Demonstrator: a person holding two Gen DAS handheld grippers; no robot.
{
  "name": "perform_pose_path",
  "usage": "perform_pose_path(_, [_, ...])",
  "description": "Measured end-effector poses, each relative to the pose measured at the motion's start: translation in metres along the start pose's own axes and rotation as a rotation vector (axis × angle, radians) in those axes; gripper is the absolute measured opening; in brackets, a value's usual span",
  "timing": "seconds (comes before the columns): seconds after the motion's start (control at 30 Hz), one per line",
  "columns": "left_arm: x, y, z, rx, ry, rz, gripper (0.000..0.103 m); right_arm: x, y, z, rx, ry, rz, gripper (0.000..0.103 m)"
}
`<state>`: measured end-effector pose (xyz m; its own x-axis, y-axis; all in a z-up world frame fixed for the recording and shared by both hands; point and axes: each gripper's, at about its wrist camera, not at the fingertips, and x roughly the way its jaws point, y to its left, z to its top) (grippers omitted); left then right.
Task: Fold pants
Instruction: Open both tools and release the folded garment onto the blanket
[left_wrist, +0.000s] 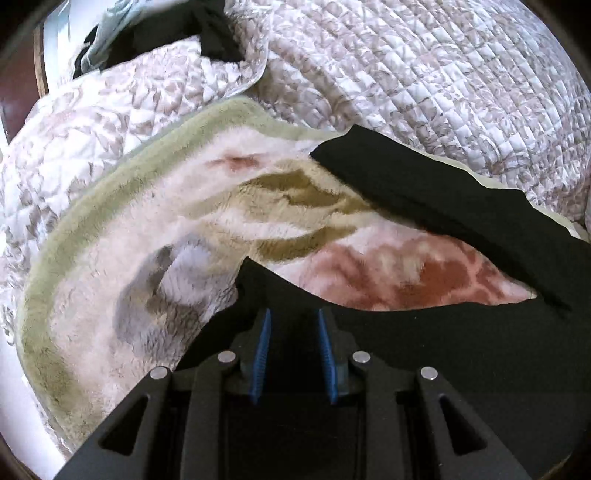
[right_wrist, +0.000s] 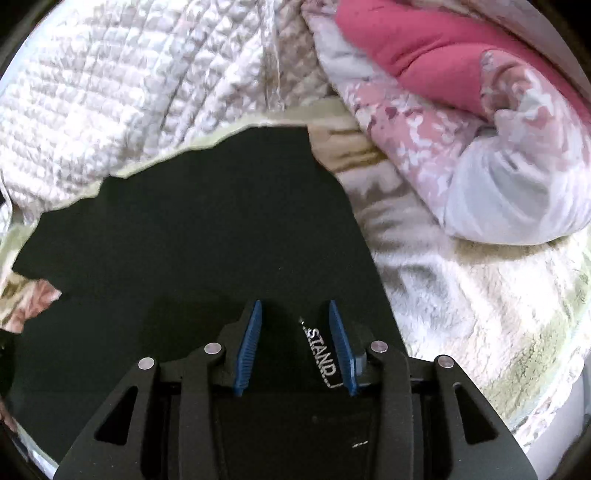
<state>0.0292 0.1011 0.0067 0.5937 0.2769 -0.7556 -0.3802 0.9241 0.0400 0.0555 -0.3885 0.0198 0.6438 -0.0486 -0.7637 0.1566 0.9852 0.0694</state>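
Observation:
Black pants (left_wrist: 424, 192) lie on a fluffy patterned blanket (left_wrist: 147, 236) on a bed. In the left wrist view one leg runs toward the far right and the other part (left_wrist: 406, 332) lies under my left gripper (left_wrist: 294, 314). The left gripper is open, its blue pads over the black cloth near an edge of it. In the right wrist view the pants (right_wrist: 203, 221) fill the middle. My right gripper (right_wrist: 295, 306) is open over them, with a black label reading "STAND" (right_wrist: 319, 354) between its pads.
A white quilted bedspread (left_wrist: 424, 74) lies beyond the blanket and also shows in the right wrist view (right_wrist: 110, 92). A rolled pink floral duvet (right_wrist: 480, 129) sits at the right. Dark clothing (left_wrist: 207, 33) lies at the far left of the bed.

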Motion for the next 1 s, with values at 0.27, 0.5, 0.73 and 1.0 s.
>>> perform_pose_path(0.27, [-0.037,-0.043,-0.016,0.098,-0.045,-0.125,0.029,-0.025,0.048,-0.021,-0.174,-0.086,0.135,0.039])
perform_pose_path(0.5, [-0.053,-0.095,-0.040,0.223,-0.038,-0.270,0.033,-0.025,0.114,-0.059,-0.399,-0.052,0.267,0.039])
perform_pose_path(0.73, [-0.046,-0.109,-0.057,0.280,-0.011,-0.265,0.035,-0.006,0.128,-0.064,-0.456,0.010,0.255,0.043])
perform_pose_path(1.0, [-0.045,-0.110,-0.057,0.275,0.006,-0.289,0.042,-0.006,0.135,-0.069,-0.467,0.029,0.266,0.047])
